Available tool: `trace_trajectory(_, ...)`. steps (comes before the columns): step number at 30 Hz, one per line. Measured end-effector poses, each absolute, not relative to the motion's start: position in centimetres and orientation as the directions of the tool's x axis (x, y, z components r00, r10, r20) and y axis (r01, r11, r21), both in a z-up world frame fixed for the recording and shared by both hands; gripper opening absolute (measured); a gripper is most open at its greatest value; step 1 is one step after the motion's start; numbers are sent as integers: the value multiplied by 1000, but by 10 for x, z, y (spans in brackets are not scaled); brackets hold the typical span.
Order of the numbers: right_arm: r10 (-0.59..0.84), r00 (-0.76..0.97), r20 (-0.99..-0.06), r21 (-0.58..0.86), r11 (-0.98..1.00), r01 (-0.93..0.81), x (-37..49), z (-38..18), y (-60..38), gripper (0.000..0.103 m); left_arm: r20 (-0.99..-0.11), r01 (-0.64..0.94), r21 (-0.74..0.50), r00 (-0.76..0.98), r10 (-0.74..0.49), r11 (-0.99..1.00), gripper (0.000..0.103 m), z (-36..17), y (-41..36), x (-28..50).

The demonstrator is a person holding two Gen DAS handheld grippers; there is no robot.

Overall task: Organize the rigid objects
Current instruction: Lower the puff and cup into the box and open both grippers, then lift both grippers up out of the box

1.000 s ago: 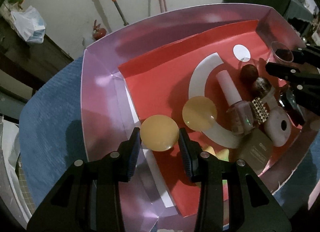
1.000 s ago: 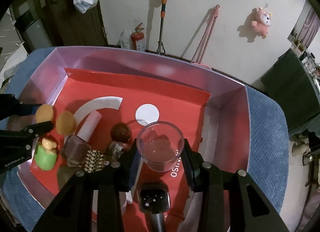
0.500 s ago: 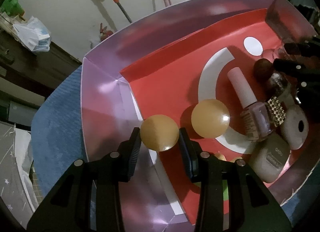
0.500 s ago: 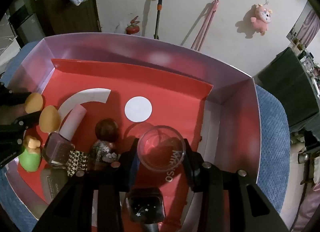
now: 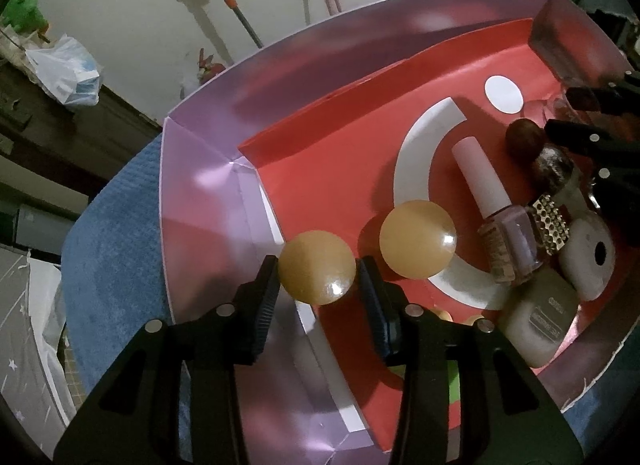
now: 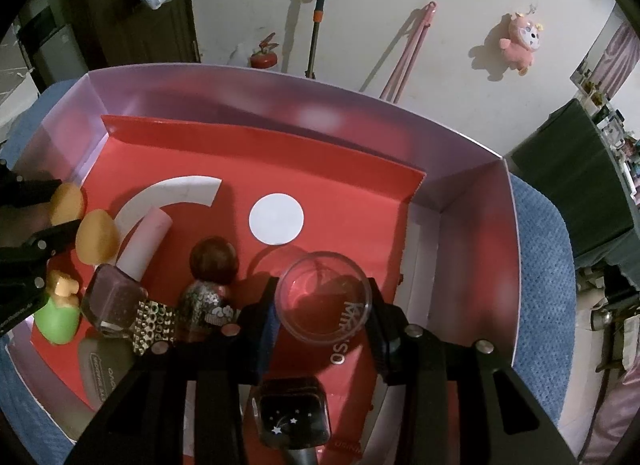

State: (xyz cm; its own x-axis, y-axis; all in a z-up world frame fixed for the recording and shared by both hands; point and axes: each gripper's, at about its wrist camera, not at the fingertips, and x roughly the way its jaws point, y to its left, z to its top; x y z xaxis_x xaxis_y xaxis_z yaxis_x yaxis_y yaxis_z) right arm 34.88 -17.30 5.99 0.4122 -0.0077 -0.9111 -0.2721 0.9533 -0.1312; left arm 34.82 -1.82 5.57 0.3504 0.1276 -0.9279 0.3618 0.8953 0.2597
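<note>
Yellow ball (image 5: 317,267) sits gripped between the fingers of the left gripper (image 5: 318,285), over the left edge of the pink box (image 5: 192,201). Right gripper (image 6: 322,305) clasps a clear cup (image 6: 325,301) inside the box, beside the second yellow ball (image 5: 417,239).

You see two amber-yellow balls (image 5: 317,267), a pale lilac box (image 5: 200,185) lined red, and a mauve nail polish bottle (image 5: 510,243) capped pink.

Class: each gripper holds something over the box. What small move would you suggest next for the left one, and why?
Probably lower the left gripper and release its orange ball beside the other orange ball; they match, and red floor lies bare there.
</note>
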Motion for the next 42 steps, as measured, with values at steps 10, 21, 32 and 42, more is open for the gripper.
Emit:
trace_trajectory(10,-4,436,-900,-133,955,-267,336,72,-173,52,-910,315,194,411,51,929,59,83,0,345)
trace_trajectory(21,-13,567,-824,-166,961,-220,294,133,-179,76,-830,292,53,544,-121,955,70,146,17,294)
trace_trajectory(32,22,761,-648,-141,979,-148,207,194,-183,100,-657,268,2,727,-201,963,89,179,15,208)
trace_trajectory(42,-9,866,-500,-139,988,-71,162,170,-187,103,-507,168,-13,849,-151,986,98,157,16,172)
